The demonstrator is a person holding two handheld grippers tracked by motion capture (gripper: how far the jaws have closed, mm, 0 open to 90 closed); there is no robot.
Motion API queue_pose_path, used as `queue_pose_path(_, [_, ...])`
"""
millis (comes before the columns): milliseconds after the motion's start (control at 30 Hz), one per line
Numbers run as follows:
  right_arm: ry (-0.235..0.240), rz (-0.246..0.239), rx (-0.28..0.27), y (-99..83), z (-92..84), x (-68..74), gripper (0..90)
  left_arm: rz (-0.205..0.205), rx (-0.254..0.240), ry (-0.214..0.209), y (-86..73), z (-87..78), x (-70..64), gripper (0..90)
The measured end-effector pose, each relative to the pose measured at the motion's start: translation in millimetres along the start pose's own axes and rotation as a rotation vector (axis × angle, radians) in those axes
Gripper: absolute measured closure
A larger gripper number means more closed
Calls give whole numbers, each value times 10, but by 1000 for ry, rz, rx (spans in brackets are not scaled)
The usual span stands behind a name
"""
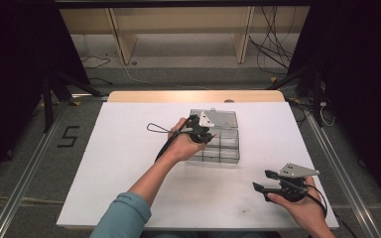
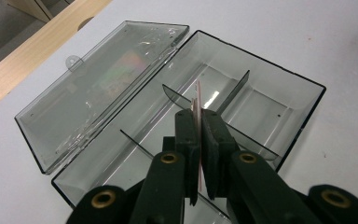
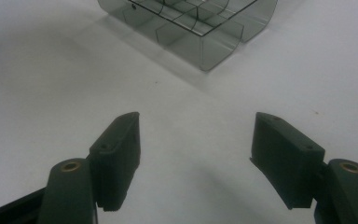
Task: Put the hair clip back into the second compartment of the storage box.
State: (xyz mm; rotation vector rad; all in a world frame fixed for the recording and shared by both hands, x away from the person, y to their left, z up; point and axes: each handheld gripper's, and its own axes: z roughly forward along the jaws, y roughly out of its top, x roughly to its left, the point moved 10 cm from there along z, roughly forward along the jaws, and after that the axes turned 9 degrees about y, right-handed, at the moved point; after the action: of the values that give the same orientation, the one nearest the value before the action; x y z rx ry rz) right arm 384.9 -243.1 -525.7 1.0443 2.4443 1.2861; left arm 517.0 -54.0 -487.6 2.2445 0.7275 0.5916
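A clear smoky plastic box (image 1: 226, 148) with thin dividers lies open on the white table, its lid (image 1: 220, 118) folded back flat. My left gripper (image 1: 204, 135) hovers over the box's middle compartments. In the left gripper view the jaws (image 2: 198, 114) are shut on a thin pale card (image 2: 197, 95), seen edge-on and sticking up past the pads over a divider (image 2: 233, 91). My right gripper (image 1: 261, 180) rests near the table's front right, open, with bare table between its jaws (image 3: 196, 126). The box's rounded corner (image 3: 214, 46) shows ahead of it.
The white table top (image 1: 129, 168) has a wooden strip (image 1: 154, 95) along its far edge. A black cable loop (image 1: 155, 129) trails left of the left hand. Metal rails and dark floor flank the table; shelving stands behind.
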Motion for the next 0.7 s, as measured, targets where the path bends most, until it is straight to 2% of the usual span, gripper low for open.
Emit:
queue_pose_path(300, [2, -5, -2, 3, -3, -3, 335, 14, 10, 4, 86, 47, 19, 857])
queue_pose_path(700, [5, -3, -2, 5, -2, -1, 334, 15, 30, 17, 51, 173, 47, 857])
